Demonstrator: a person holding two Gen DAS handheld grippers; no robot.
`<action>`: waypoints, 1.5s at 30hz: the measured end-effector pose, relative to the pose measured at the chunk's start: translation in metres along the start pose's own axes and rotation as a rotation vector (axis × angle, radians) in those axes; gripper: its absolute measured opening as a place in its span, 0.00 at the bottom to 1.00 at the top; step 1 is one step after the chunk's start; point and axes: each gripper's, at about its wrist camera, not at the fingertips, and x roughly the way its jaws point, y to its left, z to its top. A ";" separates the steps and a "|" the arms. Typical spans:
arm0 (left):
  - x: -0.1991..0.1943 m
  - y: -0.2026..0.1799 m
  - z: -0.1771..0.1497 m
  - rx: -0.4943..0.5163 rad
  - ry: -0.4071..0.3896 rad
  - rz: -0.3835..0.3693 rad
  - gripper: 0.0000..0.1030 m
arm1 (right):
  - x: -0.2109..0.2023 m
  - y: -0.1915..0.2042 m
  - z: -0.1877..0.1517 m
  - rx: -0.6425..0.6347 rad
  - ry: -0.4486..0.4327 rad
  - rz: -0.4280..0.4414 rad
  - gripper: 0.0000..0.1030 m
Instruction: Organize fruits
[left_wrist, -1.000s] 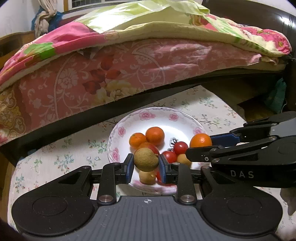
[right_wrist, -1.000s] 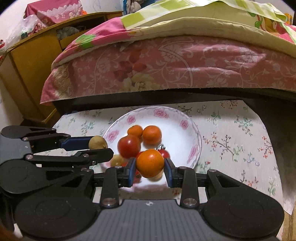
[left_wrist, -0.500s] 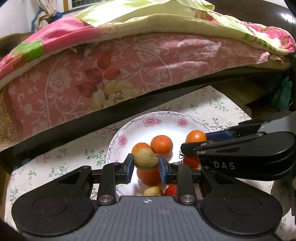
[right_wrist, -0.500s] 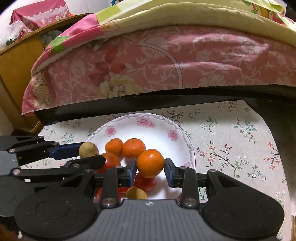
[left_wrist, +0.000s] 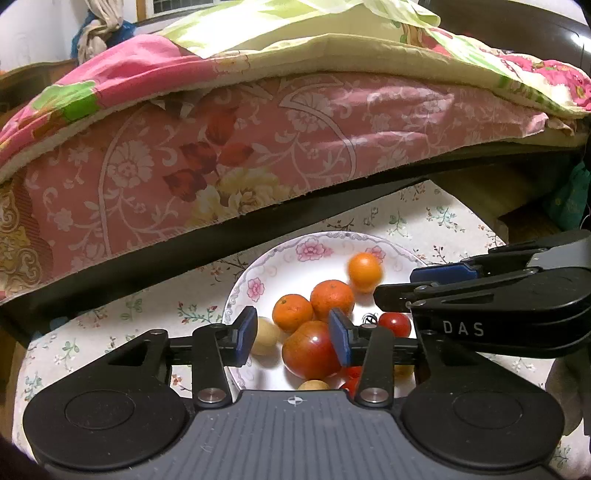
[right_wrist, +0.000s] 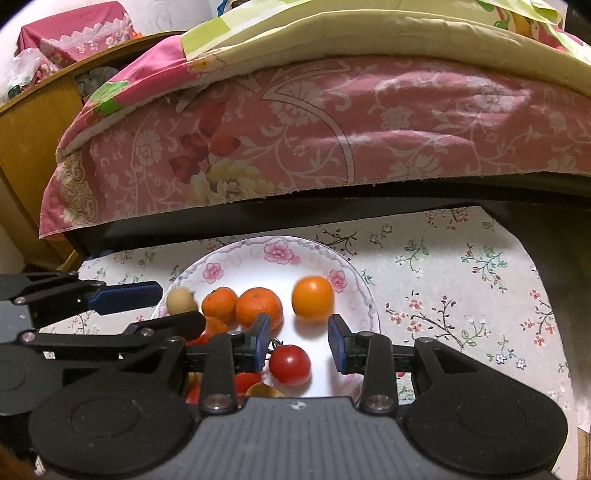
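Note:
A white floral plate (left_wrist: 258, 273) (right_wrist: 243, 258) holds several fruits. My left gripper (left_wrist: 293, 334) is open and empty over its near left part; the brown kiwi (left_wrist: 264, 336) (right_wrist: 180, 301) lies just left of it, by a large red tomato (left_wrist: 312, 349). My right gripper (right_wrist: 298, 338) is open and empty over the plate's right part. The orange (right_wrist: 312, 297) (left_wrist: 365, 271) it held lies on the plate, blurred. Two tangerines (left_wrist: 312, 304) (right_wrist: 242, 306) and a cherry tomato (right_wrist: 290, 363) lie between.
The plate sits on a floral tablecloth (right_wrist: 461, 295) on a small table. A bed with a pink floral cover (left_wrist: 258, 147) rises right behind it. A wooden cabinet (right_wrist: 33, 147) stands at the far left.
Both grippers opened. The left one let go of the kiwi and the right one let go of the orange; both fruits now lie on the plate.

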 end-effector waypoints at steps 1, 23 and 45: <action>-0.001 0.000 0.000 -0.001 -0.001 0.000 0.52 | -0.001 0.000 0.000 0.001 -0.001 -0.001 0.32; -0.072 -0.015 -0.033 -0.032 -0.012 0.064 0.88 | -0.083 0.012 -0.039 0.038 -0.026 -0.053 0.35; -0.112 -0.016 -0.084 -0.091 0.059 0.167 1.00 | -0.116 0.035 -0.096 0.081 0.022 -0.047 0.36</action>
